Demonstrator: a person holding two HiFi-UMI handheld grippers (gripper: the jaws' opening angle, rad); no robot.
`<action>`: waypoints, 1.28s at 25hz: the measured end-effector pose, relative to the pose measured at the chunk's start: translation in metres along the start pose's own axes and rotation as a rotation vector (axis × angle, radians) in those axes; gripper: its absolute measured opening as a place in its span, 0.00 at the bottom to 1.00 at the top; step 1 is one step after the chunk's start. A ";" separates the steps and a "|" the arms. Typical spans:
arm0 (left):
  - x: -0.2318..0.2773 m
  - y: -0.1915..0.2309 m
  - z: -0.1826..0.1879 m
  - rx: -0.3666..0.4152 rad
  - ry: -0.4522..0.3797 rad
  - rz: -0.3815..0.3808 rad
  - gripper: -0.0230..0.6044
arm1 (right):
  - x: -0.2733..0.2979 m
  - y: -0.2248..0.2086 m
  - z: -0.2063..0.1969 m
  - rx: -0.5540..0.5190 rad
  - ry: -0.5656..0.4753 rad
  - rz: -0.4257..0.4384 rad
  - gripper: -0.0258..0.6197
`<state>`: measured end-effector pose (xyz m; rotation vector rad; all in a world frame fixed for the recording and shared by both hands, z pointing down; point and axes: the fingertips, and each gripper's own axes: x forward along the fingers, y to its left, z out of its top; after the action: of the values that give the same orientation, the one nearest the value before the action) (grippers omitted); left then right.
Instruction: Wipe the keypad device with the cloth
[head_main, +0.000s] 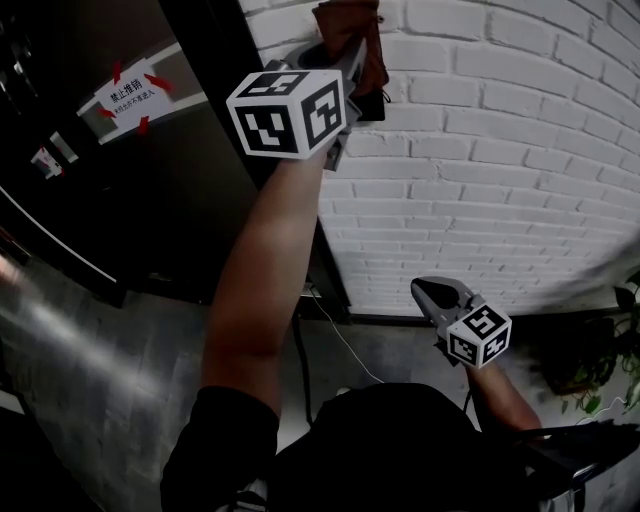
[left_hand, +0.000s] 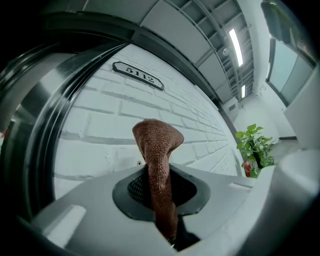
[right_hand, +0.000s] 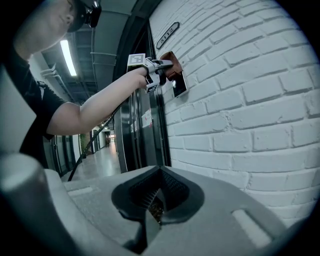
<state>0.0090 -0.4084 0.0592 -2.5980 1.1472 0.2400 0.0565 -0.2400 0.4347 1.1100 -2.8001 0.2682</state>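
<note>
Up against the white brick wall (head_main: 520, 150), the left gripper (left_hand: 161, 197) is pinching the brown cloth (left_hand: 156, 137): jaws are clamping on the cloth's lower part while the free end is poking out past the tips as a folded lump. Person's left arm (head_main: 255, 290) is reaching high, holding that gripper at the wall. From the right gripper view, the cloth is pressing on or just over the top of the keypad device (right_hand: 179, 86), a small dark panel mounted on the brick beside the dark door frame (head_main: 215, 120). Exact contact is hard to call, since the cloth is covering the spot. Device itself is not showing in the left gripper view, only brick, a number plate (left_hand: 138, 75) higher up and a potted plant (left_hand: 255, 147) far down the corridor.

Right gripper (right_hand: 155, 205) is hanging low and well apart from the device, jaws pressed together with nothing between them, pointing along the wall and doing no work.

Progress, as a judgement: cloth is gripped and brought to the device, so the pickup and reach are done, and wiping is looking like it is starting at the top edge. Most of the panel's face below the cloth is lying uncovered, so a pass down over it is likely left. No way of telling from these views how clean the face is, or whether any stroke is finished
</note>
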 end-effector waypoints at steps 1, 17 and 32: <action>0.001 0.003 -0.001 0.008 0.001 0.009 0.14 | 0.000 -0.001 0.001 0.001 -0.002 -0.001 0.03; -0.007 0.003 -0.035 -0.004 0.080 -0.005 0.14 | 0.006 -0.004 -0.005 0.014 0.010 -0.004 0.03; -0.025 -0.013 -0.109 -0.087 0.195 -0.012 0.14 | 0.004 0.000 -0.016 0.027 0.044 0.000 0.03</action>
<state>0.0056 -0.4187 0.1709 -2.7534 1.2090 0.0339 0.0544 -0.2392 0.4511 1.0959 -2.7658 0.3275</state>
